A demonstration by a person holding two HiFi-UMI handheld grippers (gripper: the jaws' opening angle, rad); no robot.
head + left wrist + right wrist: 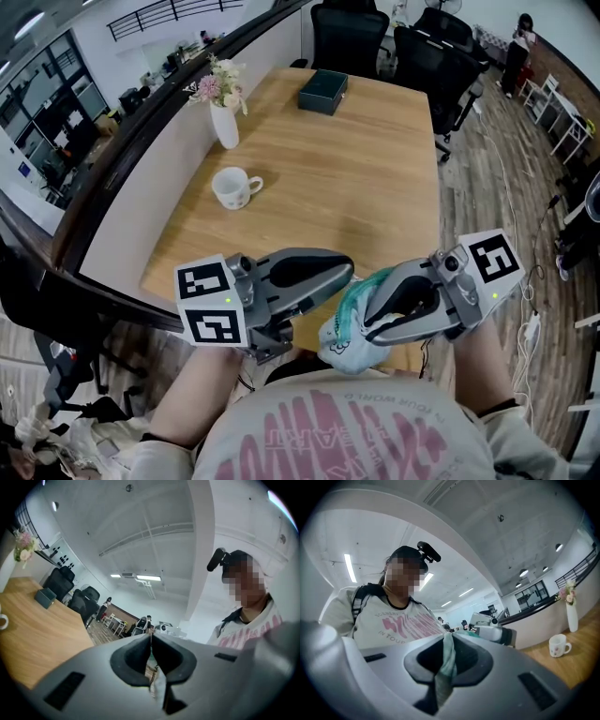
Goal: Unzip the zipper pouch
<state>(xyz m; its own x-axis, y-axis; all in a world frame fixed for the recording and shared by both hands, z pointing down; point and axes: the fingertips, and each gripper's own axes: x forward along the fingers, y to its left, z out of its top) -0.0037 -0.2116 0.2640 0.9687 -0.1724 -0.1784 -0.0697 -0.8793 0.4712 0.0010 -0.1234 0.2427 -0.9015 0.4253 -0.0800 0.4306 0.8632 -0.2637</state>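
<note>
Head view: mug (234,187), vase (225,125), prob. box (323,92) beyond pouch (349,323)

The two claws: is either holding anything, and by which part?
Both grip the green-and-white pouch. The right claw pinches a fold of its green fabric. The left claw pinches something thin at its upper end, perhaps the zipper pull.

pouch (345,330) in right gripper (448,637), mug (234,187) before vase (225,126)
</note>
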